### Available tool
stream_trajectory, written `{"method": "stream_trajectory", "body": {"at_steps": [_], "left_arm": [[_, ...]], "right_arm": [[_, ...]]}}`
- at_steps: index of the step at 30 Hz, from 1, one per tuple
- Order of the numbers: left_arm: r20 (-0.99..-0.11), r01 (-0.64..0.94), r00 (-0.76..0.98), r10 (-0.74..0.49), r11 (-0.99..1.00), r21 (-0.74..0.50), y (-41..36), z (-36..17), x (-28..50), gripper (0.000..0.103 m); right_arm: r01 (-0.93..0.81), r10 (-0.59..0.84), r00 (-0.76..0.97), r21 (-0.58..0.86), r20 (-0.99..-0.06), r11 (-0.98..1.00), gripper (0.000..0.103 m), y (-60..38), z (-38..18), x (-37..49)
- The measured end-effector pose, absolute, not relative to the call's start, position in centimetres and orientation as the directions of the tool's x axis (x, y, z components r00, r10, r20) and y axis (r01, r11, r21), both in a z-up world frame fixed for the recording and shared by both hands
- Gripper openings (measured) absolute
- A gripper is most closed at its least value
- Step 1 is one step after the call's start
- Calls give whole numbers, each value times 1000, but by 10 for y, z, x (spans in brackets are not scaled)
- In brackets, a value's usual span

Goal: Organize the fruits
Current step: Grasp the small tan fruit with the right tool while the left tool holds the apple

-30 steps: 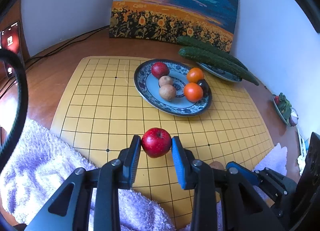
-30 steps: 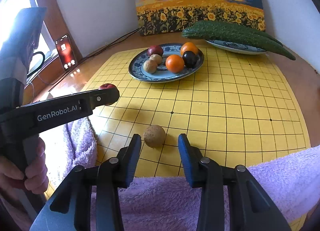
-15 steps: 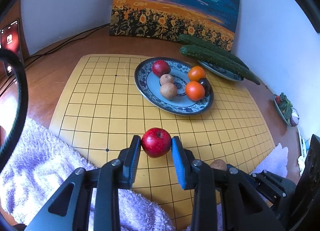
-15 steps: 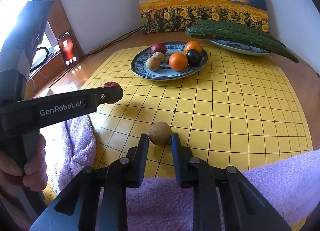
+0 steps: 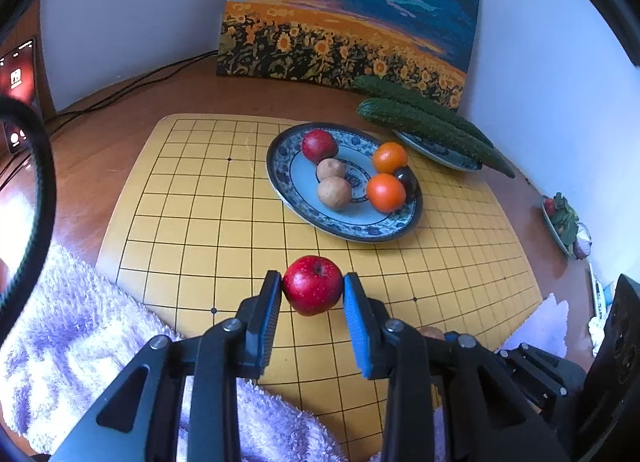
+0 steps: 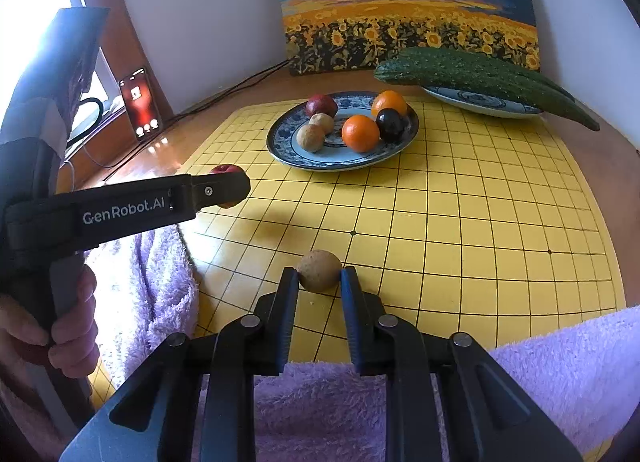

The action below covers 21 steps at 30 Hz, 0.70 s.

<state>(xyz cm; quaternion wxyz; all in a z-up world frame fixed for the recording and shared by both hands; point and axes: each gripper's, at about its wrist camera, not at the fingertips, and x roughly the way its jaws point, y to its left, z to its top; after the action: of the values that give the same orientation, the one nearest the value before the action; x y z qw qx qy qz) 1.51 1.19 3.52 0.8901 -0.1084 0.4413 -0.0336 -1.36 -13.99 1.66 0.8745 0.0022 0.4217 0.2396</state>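
Observation:
My left gripper [image 5: 312, 292] is shut on a red apple [image 5: 313, 290], held just above the yellow grid board [image 5: 200, 222]. My right gripper [image 6: 319, 276] is shut on a small brown round fruit [image 6: 320, 270] that rests low on the board near the front edge. Farther back stands a blue-patterned plate [image 5: 298, 186] holding a red apple, two brown fruits, two oranges and a dark plum. In the right wrist view the left gripper [image 6: 228, 188] reaches in from the left, with the apple [image 6: 224, 169] mostly hidden behind its finger.
Two cucumbers [image 5: 428, 128] lie on a second plate [image 6: 480, 102] at the back right, before a sunflower painting [image 5: 344, 22]. Purple towels [image 5: 72, 342] cover the board's near corners. A phone [image 6: 140, 108] and cables sit at the left; a person's hand [image 6: 60, 338] grips the left tool.
My right gripper's jaws closed from wide apart onto the small brown fruit. The left gripper kept still with the apple held.

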Motion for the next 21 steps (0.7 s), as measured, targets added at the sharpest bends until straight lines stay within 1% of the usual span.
{"method": "stream_trajectory", "body": {"at_steps": [8, 12, 21], "left_arm": [[-771, -26, 617, -159, 975, -222, 12, 38, 16, 33], [-769, -25, 619, -159, 975, -221, 12, 40, 17, 33], [-770, -34, 619, -155, 974, -224, 15, 40, 17, 33]], "right_arm": [[-415, 422, 541, 205, -728, 886, 22, -140, 20, -11], [-420, 423, 551, 200, -719, 885, 14, -139, 24, -9], [-435, 436, 543, 204, -718, 877, 15, -138, 23, -11]]}}
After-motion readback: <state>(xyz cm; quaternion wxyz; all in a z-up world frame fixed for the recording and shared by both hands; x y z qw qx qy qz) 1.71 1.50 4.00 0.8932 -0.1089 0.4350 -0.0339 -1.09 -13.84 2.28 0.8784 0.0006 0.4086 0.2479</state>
